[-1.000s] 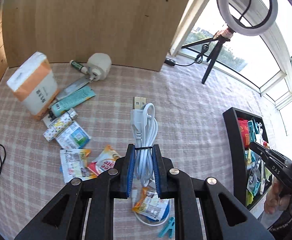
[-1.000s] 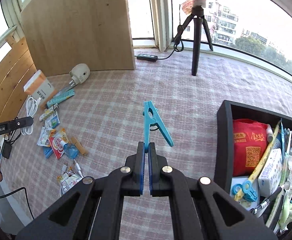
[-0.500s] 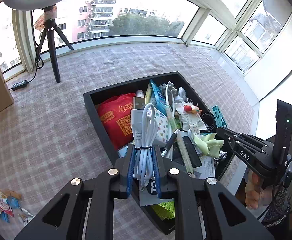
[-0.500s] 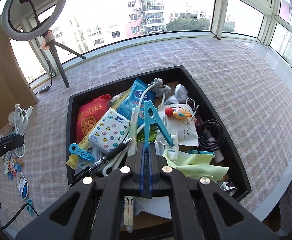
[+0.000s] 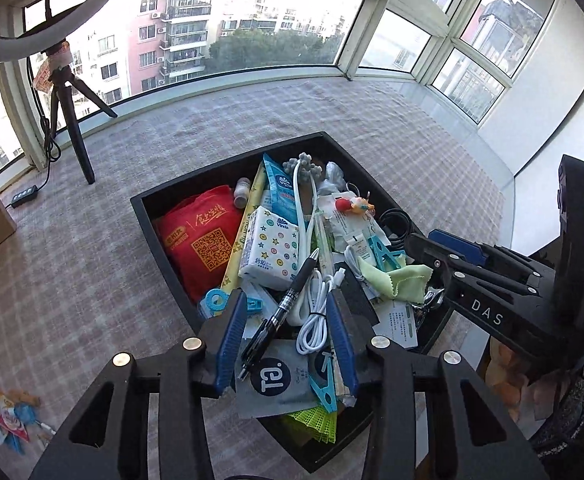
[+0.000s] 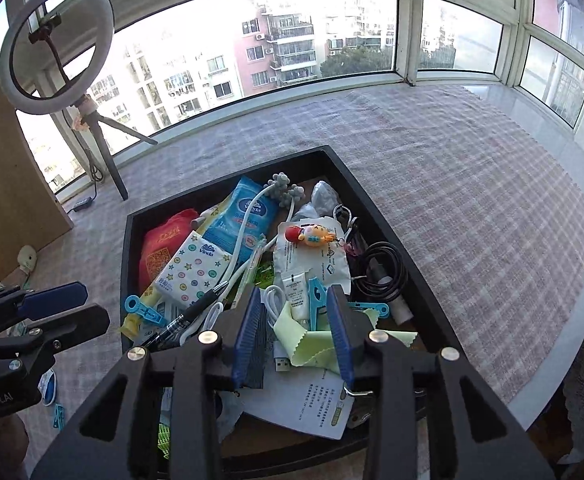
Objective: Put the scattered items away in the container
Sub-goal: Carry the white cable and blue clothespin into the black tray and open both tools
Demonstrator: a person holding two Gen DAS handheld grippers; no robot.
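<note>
Left wrist view, left gripper [image 5: 288, 338] gaping, holding nothing, white cable [image 5: 317, 310] lying in black container [image 5: 160, 256], long axis running away from camera; right gripper [image 6: 295, 334] likewise spread, blue clothespin [image 6: 317, 300] lying below, pointing away.

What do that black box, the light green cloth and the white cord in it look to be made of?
Black box: seemingly rigid plastic or painted wood, matte, with straight walls. Light green cloth: thin soft fabric, probably microfibre, with zigzag-cut edges and folds. White cord: smooth, slightly glossy plastic-sheathed cable, bending in loose loops.
</note>
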